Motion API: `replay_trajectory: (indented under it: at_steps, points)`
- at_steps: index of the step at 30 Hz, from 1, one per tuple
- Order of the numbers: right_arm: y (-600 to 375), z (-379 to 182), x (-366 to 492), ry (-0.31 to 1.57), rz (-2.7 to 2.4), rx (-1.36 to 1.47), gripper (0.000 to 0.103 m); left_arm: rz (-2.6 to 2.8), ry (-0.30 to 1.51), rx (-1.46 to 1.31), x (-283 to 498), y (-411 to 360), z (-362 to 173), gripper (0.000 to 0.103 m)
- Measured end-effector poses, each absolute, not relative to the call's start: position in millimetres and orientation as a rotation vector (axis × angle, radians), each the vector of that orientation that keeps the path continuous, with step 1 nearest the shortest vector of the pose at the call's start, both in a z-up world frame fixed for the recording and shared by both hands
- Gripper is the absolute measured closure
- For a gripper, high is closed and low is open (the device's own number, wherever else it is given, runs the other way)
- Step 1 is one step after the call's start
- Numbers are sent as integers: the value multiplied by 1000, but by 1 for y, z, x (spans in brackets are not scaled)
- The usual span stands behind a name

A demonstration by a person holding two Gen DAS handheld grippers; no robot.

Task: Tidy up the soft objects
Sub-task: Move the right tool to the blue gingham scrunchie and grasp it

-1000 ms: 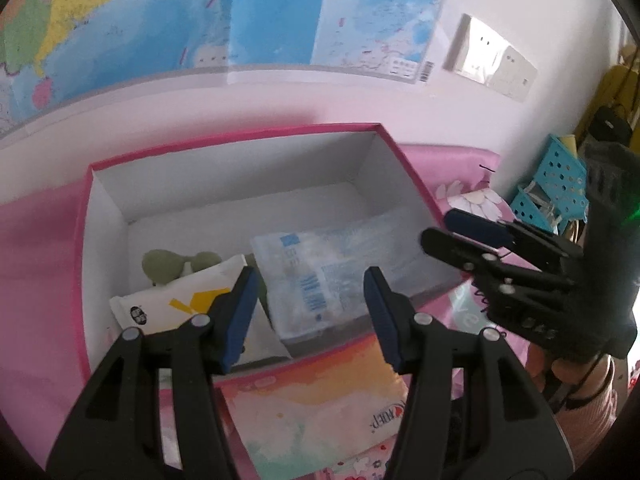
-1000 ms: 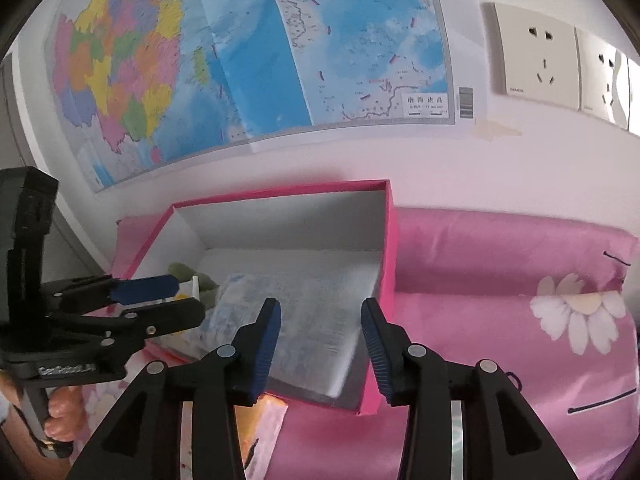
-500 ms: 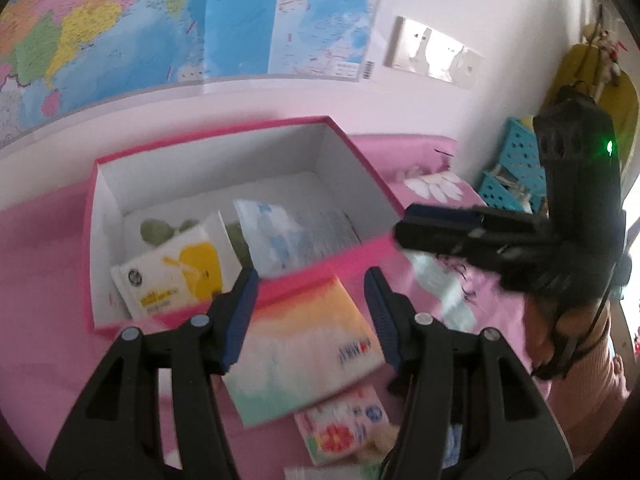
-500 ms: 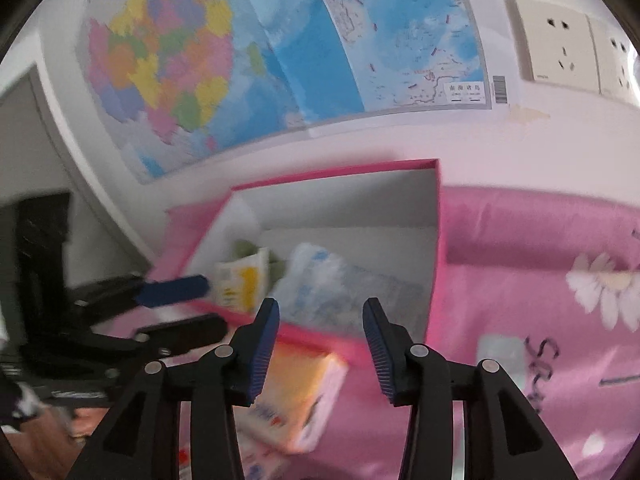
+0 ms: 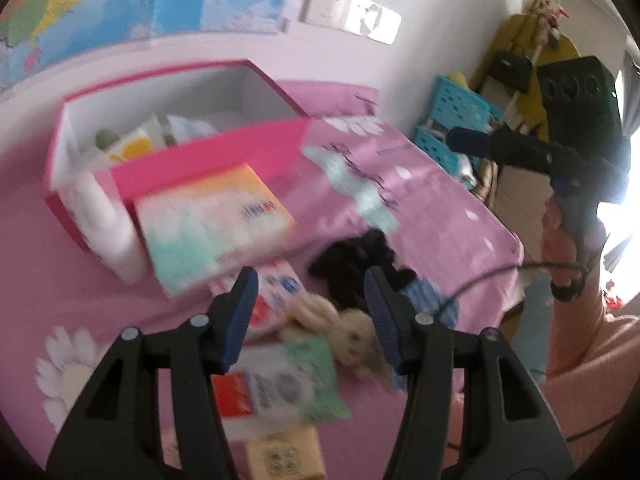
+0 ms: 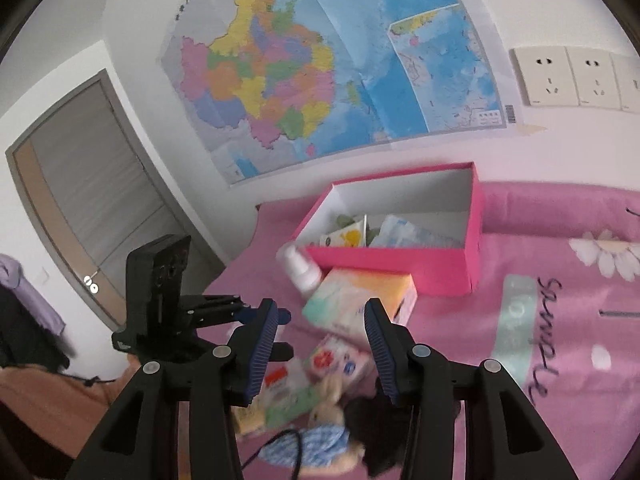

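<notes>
Spreading across the lower frame: pink flowered sheet (image 6: 532,240). Sitting at centre right on it: pink box (image 6: 400,260), already holding a yellow packet (image 6: 346,237) and a clear pack (image 6: 404,234). Leaning against its front wall: pastel tissue pack (image 6: 356,300). Lying lower centre: plush toy (image 5: 352,340), black cloth (image 5: 356,268). Hovering half open, gripping nothing: left gripper (image 5: 310,316), right gripper (image 6: 320,344).

One pink box (image 6: 404,266), one white bottle (image 6: 301,268), one tissue pack (image 6: 356,300), one plush toy (image 5: 340,326), two grippers.
</notes>
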State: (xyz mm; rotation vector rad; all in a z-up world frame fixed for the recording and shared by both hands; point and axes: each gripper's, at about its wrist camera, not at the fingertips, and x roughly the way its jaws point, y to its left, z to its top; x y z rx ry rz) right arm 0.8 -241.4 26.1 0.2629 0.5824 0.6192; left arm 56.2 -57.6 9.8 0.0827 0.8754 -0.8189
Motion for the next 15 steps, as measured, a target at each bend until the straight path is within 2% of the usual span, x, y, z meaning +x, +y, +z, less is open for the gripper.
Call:
replay_trajectory:
  at_steps: [7,15]
  points:
    - [-258,-1,-21,642,559,313,57,-868,933,140,26,-76,-16,46]
    - [-242,-86,-29,937,606,317,56,-869,956,234,4,-99,-36,46]
